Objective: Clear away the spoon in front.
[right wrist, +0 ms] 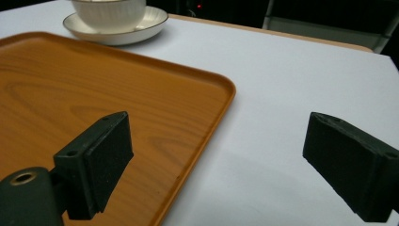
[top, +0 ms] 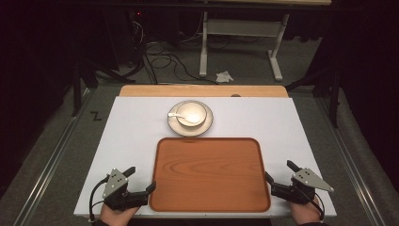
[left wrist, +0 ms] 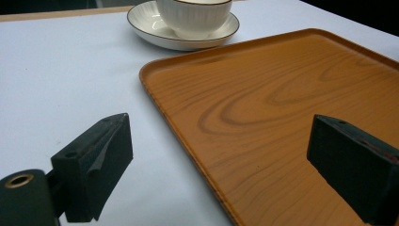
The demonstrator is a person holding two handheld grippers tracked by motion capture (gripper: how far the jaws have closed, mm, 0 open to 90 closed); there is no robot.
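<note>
A brown wooden tray (top: 209, 174) lies bare at the front middle of the white table (top: 131, 127). Behind it a white ribbed bowl (top: 190, 113) with a white spoon (top: 178, 115) in it stands on a saucer (top: 207, 123). My left gripper (top: 141, 179) is open at the tray's front left corner. In the left gripper view it (left wrist: 221, 155) straddles the tray's edge (left wrist: 188, 141), with the bowl (left wrist: 193, 16) beyond. My right gripper (top: 279, 171) is open at the front right corner. In its own view it (right wrist: 216, 155) spans the tray's rim (right wrist: 207, 127), one jaw over the tray and one over the table.
A wooden strip (top: 202, 91) runs along the table's far edge. Beyond it on the floor are a white desk frame (top: 240, 42), loose cables (top: 164, 61) and a crumpled paper (top: 224, 76). Bare white table lies on both sides of the tray.
</note>
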